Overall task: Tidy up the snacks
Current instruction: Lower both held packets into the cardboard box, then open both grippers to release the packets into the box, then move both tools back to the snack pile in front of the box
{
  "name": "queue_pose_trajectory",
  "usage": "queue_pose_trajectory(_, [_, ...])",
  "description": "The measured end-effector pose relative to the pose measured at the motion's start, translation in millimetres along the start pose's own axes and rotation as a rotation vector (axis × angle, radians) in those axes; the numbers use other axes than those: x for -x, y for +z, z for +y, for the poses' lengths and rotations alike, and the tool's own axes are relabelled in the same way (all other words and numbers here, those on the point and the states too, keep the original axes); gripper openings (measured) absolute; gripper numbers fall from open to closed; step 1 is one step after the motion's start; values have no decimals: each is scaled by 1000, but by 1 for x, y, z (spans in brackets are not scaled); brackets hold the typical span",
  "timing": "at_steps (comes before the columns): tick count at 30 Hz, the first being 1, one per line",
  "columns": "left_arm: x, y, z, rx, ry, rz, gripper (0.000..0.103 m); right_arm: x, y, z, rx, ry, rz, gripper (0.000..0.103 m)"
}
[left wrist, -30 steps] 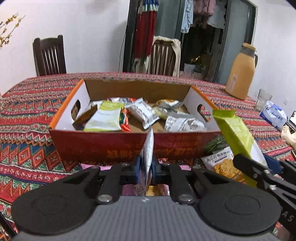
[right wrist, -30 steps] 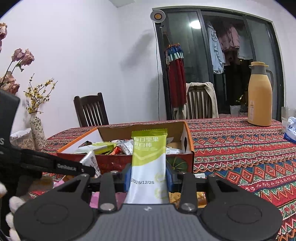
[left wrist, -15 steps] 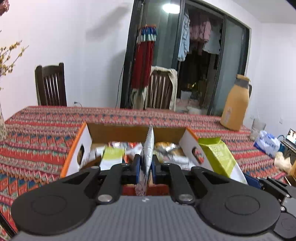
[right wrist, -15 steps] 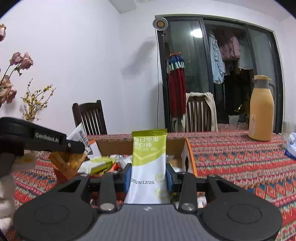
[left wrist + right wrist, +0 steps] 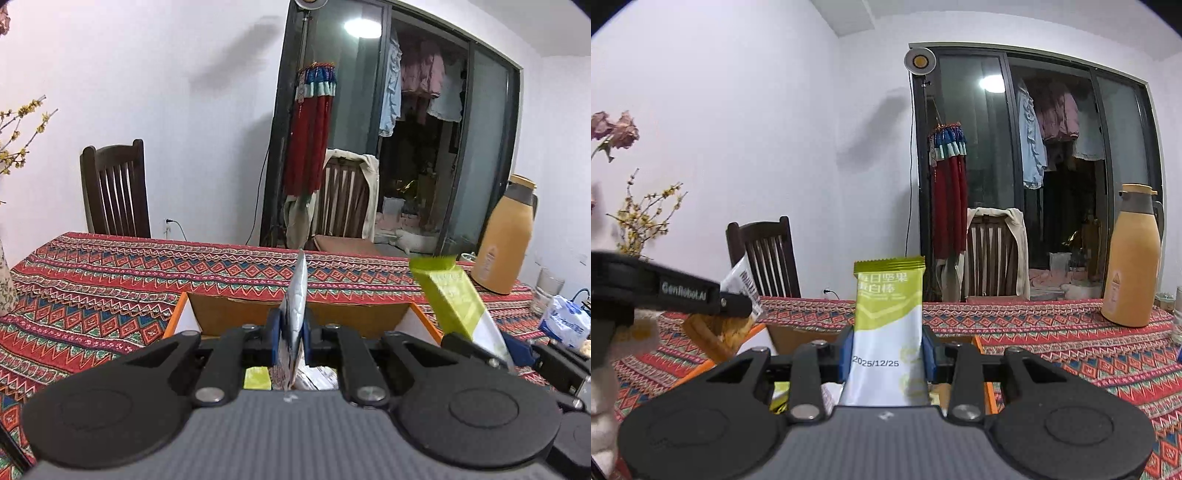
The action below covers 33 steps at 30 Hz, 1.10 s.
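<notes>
Left wrist view, nearest first: left gripper [image 5: 291, 334] clamped edge-on upon a thin silvery snack packet [image 5: 295, 314], held upright so its seam stands between the blue pads [image 5: 274, 334]; just below and beyond, open cardboard box [image 5: 295, 314] with an orange rim, a few wrappers glimpsed inside under the fingers (contents mostly hidden); to the right, green-and-white snack bar [image 5: 458, 306] tilted in the other gripper, above the box's right end. Right wrist view: right gripper [image 5: 888, 356] closed on that bar [image 5: 888, 321] across its width, label facing the camera, presumably carried flat-faced for an easy drop; at left, the left gripper's finger [image 5: 701, 295] with its packet [image 5: 744, 282] over the box's near corner. Judged: both packets poised above the box for release into it. Farther off: patterned tablecloth [image 5: 110, 266], orange thermos jug [image 5: 1132, 266], two wooden chairs [image 5: 116, 188], dark glass doors with hanging clothes.
</notes>
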<state>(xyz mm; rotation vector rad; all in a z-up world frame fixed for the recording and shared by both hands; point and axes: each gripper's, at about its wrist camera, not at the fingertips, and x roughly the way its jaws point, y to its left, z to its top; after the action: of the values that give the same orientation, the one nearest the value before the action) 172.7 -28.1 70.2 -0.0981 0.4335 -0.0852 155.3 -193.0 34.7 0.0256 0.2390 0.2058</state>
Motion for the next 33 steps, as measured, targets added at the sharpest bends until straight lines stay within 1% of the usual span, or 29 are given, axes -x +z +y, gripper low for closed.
queue_pose_trajectory(4, [-22,-4,4,12,16,13,12,-23,3,-4,-2,-11,5,36])
queue_pose_trajectory(7, [-33,-12,8,12,25,19,12,-36,-4,-8,-29,2,16,36])
queue_pose_trajectory(14, [-45,-22,12,-2,19,45,12,-58,-22,-16,-36,11,89,36])
queue_pose_trajectory(20, [-45,-26,12,-2,33,52,14,-60,-28,-14,-38,19,112,37])
queue_pose_trajectory(22, [-44,-27,13,7,35,42,25,-59,-29,-14,-43,17,112,39])
queue_pose_trajectory(23, [-43,-27,14,12,37,37,43,-58,-29,-15,-50,11,106,41])
queue_pose_trajectory(24, [-41,-27,14,18,51,24,73,-57,-28,-17,-58,5,102,52])
queue_pose_trajectory(25, [-38,-28,16,24,74,7,88,-56,-28,-18,-67,-2,97,70])
queue_pose_trajectory(26, [-35,-28,16,25,93,-13,102,-55,-28,-20,-78,-10,87,80])
queue_pose_trajectory(27, [-32,-28,15,22,104,-34,103,-53,-28,-21,-87,-17,74,96])
queue_pose_trajectory(28, [-29,-27,15,24,94,-39,103,-51,-29,-22,-90,-21,65,103])
queue_pose_trajectory(29, [-28,-27,15,30,86,-41,103,-49,-29,-22,-93,-22,57,103])
queue_pose_trajectory(33, [-29,-28,16,41,94,-32,103,-47,-30,-25,-106,-23,53,103])
